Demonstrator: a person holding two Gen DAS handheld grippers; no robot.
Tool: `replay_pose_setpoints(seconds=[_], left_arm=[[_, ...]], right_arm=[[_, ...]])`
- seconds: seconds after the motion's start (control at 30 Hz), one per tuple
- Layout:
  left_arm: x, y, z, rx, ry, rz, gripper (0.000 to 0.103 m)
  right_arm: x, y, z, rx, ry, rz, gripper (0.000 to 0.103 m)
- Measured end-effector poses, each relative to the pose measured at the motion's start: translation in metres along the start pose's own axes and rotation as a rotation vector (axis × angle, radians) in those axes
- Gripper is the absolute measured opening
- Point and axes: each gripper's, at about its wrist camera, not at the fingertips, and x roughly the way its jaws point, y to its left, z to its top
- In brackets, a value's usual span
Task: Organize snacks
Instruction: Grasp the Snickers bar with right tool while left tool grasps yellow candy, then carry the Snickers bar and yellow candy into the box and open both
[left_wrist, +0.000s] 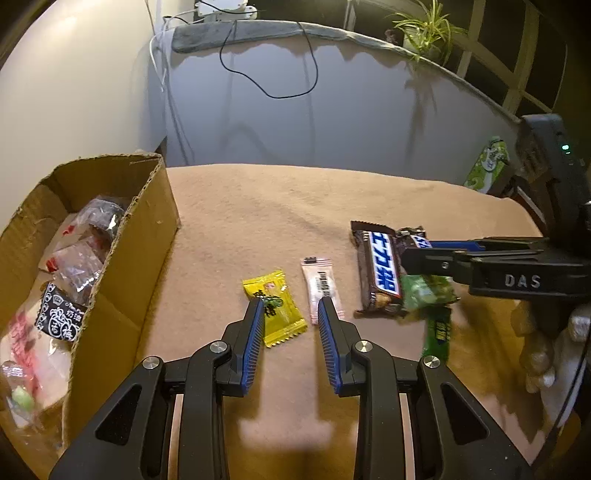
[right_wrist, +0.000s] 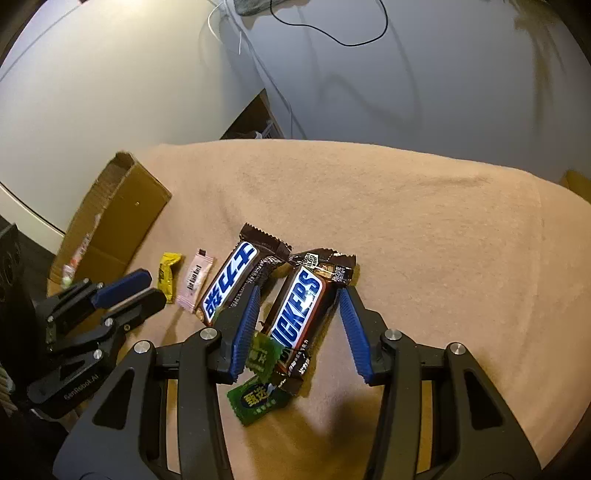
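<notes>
"SNICKERS" on chocolate bar (right_wrist: 297, 318), "DAS" on right claw (left_wrist: 417, 254)

I see a tan cloth on the bench (right_wrist: 406, 221) and a plain brown cardboard box (left_wrist: 122, 266). Both chocolate bars (right_wrist: 295, 314) are dark brown with blue lettering on white, edged red. One candy (left_wrist: 277, 306) is yellow with dark print, another (left_wrist: 321, 288) pale pink, possibly striped. Two sachets (right_wrist: 258, 400) are green. My claws (left_wrist: 291, 310) are black with ribbed blue pads (right_wrist: 243, 328).

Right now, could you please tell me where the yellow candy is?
In the left wrist view, the yellow candy lies on the tan cloth between the cardboard box and the pink sachet.
</notes>
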Motion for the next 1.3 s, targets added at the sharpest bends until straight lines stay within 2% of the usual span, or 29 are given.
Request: replay_pose_setpoints(seconds=[0.07,0.17,0.33,0.63,0.7,0.93,1.17,1.3], left_arm=[[0.004,0.001,-0.001,-0.004,0.012,0.004,0.028],[0.010,0.004,-0.001,-0.014,0.023,0.020,0.029],[0.014,0.006,-0.003,-0.014,0.025,0.040,0.029],[0.022,0.004,0.006,-0.004,0.020,0.048,0.027],[0.021,0.005,0.007,-0.003,0.017,0.047,0.026],[0.021,-0.001,0.007,-0.008,0.012,0.044,0.025],[0.005,-0.006,0.005,-0.006,-0.009,0.009,0.025],[-0.015,-0.005,0.006,0.001,-0.049,0.001,0.025]], right_arm=[[0.001,0.004,0.001,-0.028,0.002,-0.017,0.048],[0.003,0.008,0.001,-0.085,0.009,-0.055,0.040],[0.000,0.003,0.000,-0.113,0.017,-0.061,0.034],[0.003,0.007,0.000,-0.159,0.019,-0.082,0.034],[0.004,0.009,0.000,-0.170,0.014,-0.091,0.031],[-0.003,0.002,-0.004,-0.118,-0.012,-0.058,0.030],[-0.026,-0.002,-0.007,-0.093,-0.071,-0.065,0.030],[-0.044,0.003,-0.006,-0.092,-0.109,-0.066,0.030]])
